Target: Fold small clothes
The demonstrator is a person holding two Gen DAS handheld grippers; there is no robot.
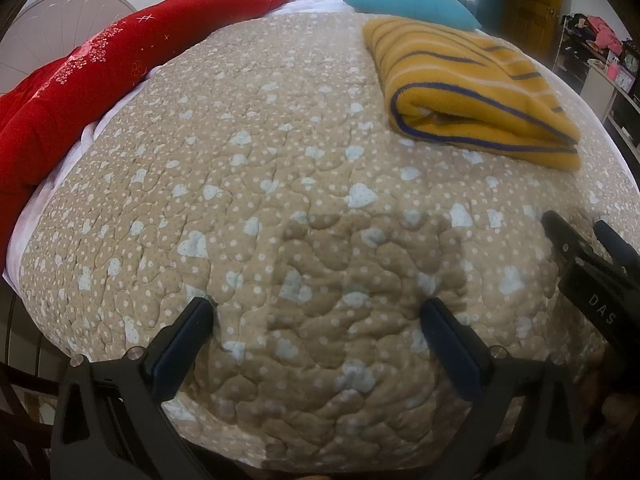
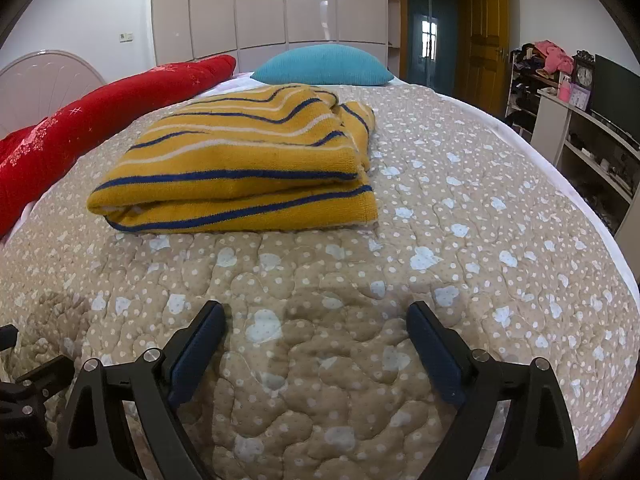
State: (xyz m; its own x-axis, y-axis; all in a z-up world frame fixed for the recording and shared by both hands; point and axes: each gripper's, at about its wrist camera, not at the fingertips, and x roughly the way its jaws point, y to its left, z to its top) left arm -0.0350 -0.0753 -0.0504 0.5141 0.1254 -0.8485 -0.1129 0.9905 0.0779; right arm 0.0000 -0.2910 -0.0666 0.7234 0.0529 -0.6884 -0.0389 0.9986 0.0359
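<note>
Right wrist view: the sweater (image 2: 240,168) is seen lying folded on the quilt (image 2: 480,220), well ahead of the right gripper (image 2: 316,316). It is yellow with blue and white stripes. It is stacked in flat layers, with the fold edge facing the camera, so the folding looks done or nearly done. One bit at the far right corner looks bunched and may need to be smoothed.

The fingers of the right gripper are spread apart and nothing is held between them. In the left wrist view, the left gripper (image 1: 318,312) is spread apart too, and it is empty. Both are held low over bare quilt, probably so the sweater is left alone and not messed up.

A blue pillow (image 2: 324,65) is set just behind the sweater, and a red blanket (image 2: 100,116) is laid along the far left side of the bed.
</note>
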